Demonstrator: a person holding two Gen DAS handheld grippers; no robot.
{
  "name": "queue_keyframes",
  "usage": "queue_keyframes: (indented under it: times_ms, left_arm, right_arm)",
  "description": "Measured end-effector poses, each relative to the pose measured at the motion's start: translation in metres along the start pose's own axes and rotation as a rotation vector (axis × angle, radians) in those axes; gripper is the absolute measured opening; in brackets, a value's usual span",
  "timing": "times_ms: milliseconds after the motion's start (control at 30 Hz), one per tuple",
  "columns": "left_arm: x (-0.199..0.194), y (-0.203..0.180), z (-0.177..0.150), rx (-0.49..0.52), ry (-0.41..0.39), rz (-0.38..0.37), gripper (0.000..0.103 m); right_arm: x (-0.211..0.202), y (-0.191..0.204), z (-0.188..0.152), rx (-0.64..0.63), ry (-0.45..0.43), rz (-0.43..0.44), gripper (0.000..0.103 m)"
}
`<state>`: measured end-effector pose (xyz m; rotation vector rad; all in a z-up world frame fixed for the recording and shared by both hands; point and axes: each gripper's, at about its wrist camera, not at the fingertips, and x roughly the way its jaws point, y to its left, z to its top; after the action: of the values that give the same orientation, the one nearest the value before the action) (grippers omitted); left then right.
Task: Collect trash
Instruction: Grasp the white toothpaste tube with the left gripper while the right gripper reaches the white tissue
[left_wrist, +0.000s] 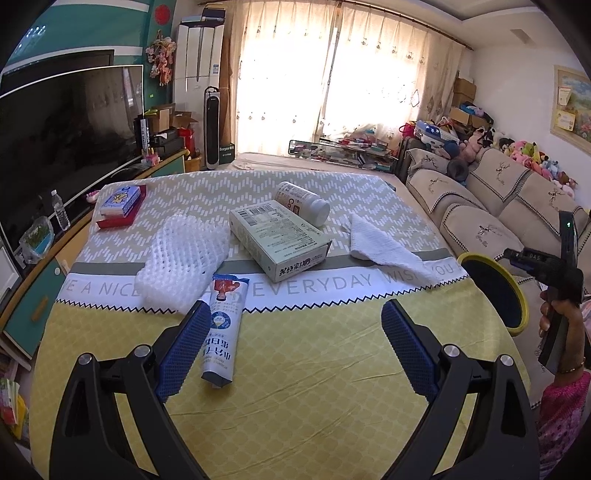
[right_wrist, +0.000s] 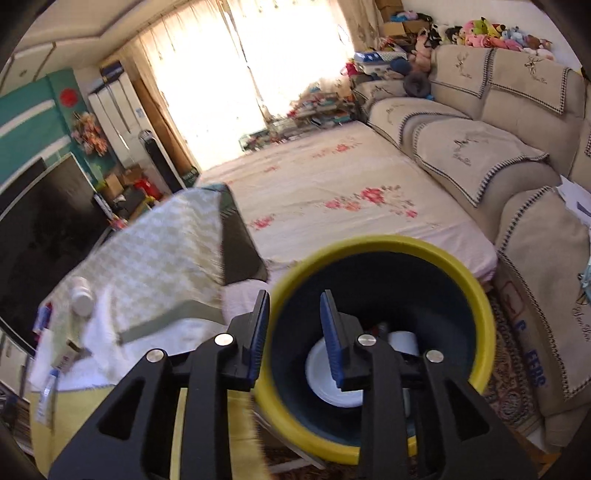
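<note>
- Left wrist view: the left gripper hangs over the near end of the table, jaws spread wide and empty.
- A tube lies just inside its left finger, cap end pointing towards the camera.
- Further back lie foam netting, a box, a bottle touching the box, and a tissue.
- Right wrist view: the right gripper hovers over the bin beside the table's right edge, jaws partly parted with nothing between them; white items already lie inside the bin.
- The tube looks light, soft and smooth; gripping across its mid-body should hold best, since the flat crimped end might slip.
- The netting and tissue would crush easily and can be pinched anywhere.
</note>
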<state>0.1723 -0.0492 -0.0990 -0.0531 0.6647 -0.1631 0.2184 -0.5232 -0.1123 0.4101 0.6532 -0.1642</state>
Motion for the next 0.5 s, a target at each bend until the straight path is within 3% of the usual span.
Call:
queue_keyframes:
  times_ms: [133,367,500]
  left_arm:
    - [0.005,0.005,-0.001,-0.01,0.013,0.01,0.092]
    - [0.038,0.024,-0.003,-0.037,0.105,0.068,0.091]
    - [0.062,0.041,-0.006,-0.098,0.185,0.064,0.084]
  right_arm:
    - [-0.017,0.046,0.001,-0.034,-0.095,0.104,0.046]
    - [-0.009,0.141,-0.005,-0.212,-0.179,0.169,0.051]
    - [-0.001,0.17,-0.017,-0.311,-0.169,0.178,0.052]
